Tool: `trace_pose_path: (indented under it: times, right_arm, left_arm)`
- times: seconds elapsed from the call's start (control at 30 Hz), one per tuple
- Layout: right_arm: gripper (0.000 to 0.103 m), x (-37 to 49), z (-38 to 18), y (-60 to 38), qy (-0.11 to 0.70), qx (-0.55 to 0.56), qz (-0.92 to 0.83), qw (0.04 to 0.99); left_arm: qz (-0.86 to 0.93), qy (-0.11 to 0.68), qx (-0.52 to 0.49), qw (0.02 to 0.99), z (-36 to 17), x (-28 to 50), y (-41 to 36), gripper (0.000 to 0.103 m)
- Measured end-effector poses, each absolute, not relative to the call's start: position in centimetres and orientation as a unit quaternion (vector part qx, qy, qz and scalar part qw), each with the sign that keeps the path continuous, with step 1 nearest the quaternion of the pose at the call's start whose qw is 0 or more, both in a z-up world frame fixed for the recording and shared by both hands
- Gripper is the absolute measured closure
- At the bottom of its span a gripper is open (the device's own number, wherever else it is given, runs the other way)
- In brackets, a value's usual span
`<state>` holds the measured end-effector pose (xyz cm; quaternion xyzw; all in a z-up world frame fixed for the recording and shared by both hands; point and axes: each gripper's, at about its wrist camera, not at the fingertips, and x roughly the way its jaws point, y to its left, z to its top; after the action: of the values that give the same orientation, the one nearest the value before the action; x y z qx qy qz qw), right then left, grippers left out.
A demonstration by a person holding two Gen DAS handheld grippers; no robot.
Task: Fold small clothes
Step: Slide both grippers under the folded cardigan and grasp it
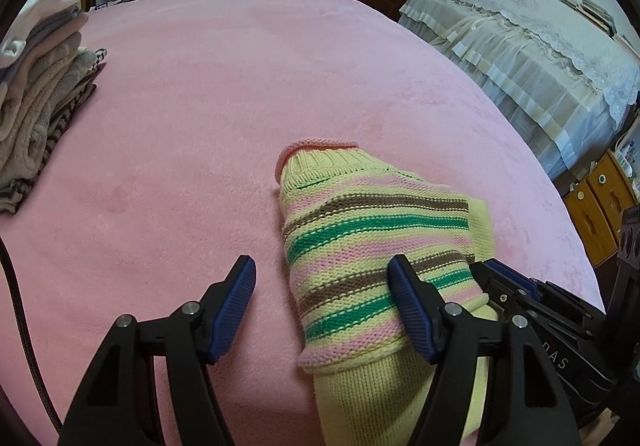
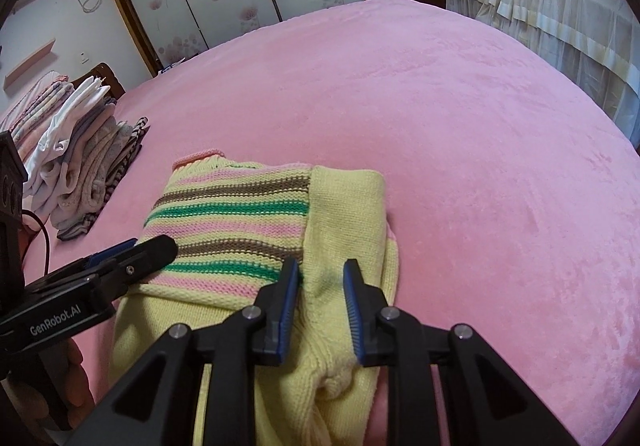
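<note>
Right wrist view: mid-fold, I have both the left gripper (image 2: 152, 246) and right gripper (image 2: 322, 278) open over the striped sweater (image 2: 236, 213); next, I judge, grasp its near hem.

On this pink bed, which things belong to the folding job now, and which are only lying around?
Part of the job:
- striped sweater, partly folded
- left tongs, open beside and over it
- right tongs, open over its yellow sleeve

Just lying about:
- stack of folded clothes
- pink blanket
- covered furniture
</note>
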<state>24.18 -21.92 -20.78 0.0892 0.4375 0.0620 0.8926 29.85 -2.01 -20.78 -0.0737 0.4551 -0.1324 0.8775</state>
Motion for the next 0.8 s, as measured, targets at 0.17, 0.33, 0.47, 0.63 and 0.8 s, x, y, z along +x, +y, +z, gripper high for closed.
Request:
trace_pose_path:
  times: [0.17, 0.33, 0.47, 0.63, 0.8]
  right_arm:
    - [0.080, 24.1, -19.9, -22.2, 0.441, 0.093, 0.073, 0.890]
    - [0.078, 23.5, -18.5, -22.3, 0.438, 0.092, 0.085, 0.890]
    - [0.070, 22.4, -17.0, -22.5, 0.429, 0.085, 0.092, 0.895]
    - [0.034, 20.9, -15.2, -23.2, 0.410, 0.044, 0.072, 0.908]
    - [0.028, 20.5, -15.6, -24.4, 0.428, 0.047, 0.088, 0.898]
  left_arm:
    - [-0.127, 0.456, -0.061, 0.879, -19.8, 29.4, -2.1, 0.020]
    - [-0.132, 0.463, -0.066, 0.874, -18.8, 28.8, -1.7, 0.006]
    - [-0.139, 0.467, -0.071, 0.871, -17.9, 28.0, -1.2, 0.003]
    - [-0.142, 0.461, -0.083, 0.872, -17.0, 26.9, -0.1, 0.001]
    - [-0.143, 0.469, -0.084, 0.868, -17.7, 26.4, 0.3, 0.001]
